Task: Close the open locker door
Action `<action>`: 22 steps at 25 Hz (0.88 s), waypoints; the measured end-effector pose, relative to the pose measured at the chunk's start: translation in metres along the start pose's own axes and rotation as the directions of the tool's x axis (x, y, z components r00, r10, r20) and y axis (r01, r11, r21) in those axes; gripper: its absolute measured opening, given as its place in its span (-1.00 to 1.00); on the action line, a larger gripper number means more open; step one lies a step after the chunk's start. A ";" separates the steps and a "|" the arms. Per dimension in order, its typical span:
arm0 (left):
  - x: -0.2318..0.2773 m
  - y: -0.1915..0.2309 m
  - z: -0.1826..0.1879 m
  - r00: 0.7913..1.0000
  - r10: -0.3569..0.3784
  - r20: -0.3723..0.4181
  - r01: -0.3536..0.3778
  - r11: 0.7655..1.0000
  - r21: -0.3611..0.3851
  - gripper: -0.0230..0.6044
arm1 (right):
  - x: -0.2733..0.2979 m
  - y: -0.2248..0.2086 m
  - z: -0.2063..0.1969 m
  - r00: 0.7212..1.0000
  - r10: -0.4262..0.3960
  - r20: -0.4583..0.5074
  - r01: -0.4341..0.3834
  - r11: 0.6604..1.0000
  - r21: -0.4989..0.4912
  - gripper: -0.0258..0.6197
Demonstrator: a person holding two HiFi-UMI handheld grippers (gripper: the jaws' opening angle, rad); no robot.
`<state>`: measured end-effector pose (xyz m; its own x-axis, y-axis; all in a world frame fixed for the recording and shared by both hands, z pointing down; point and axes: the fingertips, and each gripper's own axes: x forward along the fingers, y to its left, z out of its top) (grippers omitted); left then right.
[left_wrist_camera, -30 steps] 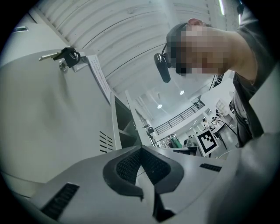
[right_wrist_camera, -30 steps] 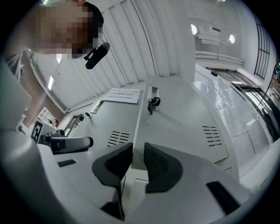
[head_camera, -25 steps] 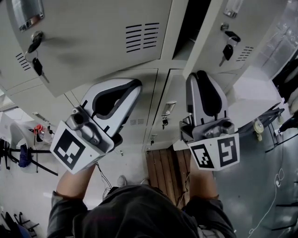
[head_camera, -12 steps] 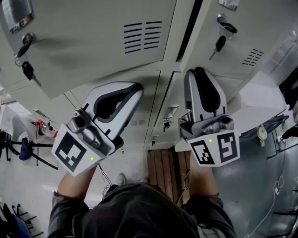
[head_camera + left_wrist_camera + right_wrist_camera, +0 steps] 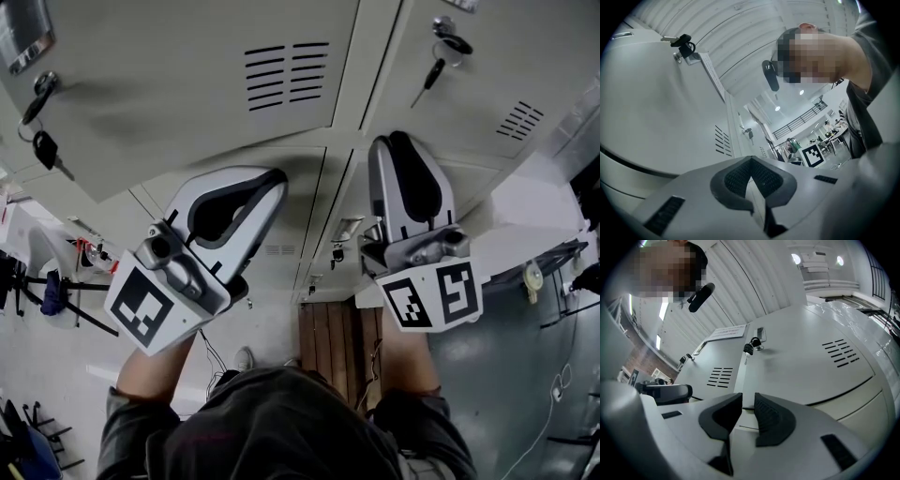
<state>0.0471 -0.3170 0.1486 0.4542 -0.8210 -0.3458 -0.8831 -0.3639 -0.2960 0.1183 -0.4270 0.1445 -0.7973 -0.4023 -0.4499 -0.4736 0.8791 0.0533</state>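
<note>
Currently the locker door (image 5: 497, 94), key (image 5: 424, 86) hanging from its lock, sits at upper right in head view. Only a thin dark seam separates it from the neighbouring vented door (image 5: 169, 84). Right gripper (image 5: 748, 401) points at it, jaws narrowly apart, nothing between. Left gripper (image 5: 751, 160) beside it, jaws together, empty.
</note>
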 end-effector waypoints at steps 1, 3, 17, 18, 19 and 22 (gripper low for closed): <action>0.000 0.000 0.000 1.000 0.002 -0.001 -0.002 1.000 0.001 -0.88 | 0.001 0.000 -0.001 1.000 0.002 0.001 -0.002 1.000 0.003 -0.64; 0.000 0.001 0.000 1.000 0.005 -0.002 -0.005 1.000 0.002 -0.88 | 0.003 -0.001 -0.002 1.000 0.006 0.001 -0.006 1.000 0.007 -0.64; -0.005 0.005 -0.003 1.000 0.025 -0.015 -0.025 1.000 0.008 -0.88 | 0.009 -0.004 -0.009 1.000 0.008 -0.005 -0.007 1.000 0.022 -0.65; -0.006 0.005 -0.003 0.999 0.028 -0.016 -0.028 1.000 0.009 -0.88 | 0.009 -0.004 -0.008 1.000 0.007 -0.005 -0.007 1.000 0.023 -0.65; -0.007 0.005 -0.002 0.999 0.030 -0.018 -0.030 1.000 0.009 -0.88 | 0.009 -0.004 -0.008 1.000 0.006 -0.007 -0.006 1.000 0.024 -0.65; -0.010 0.005 -0.002 0.999 0.041 -0.023 -0.041 0.999 0.007 -0.88 | 0.009 -0.002 -0.007 1.000 0.010 -0.012 -0.009 1.000 0.025 -0.65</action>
<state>0.0376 -0.3114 0.1522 0.4150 -0.8450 -0.3373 -0.9001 -0.3273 -0.2876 0.1096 -0.4346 0.1471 -0.8063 -0.3968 -0.4388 -0.4565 0.8890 0.0349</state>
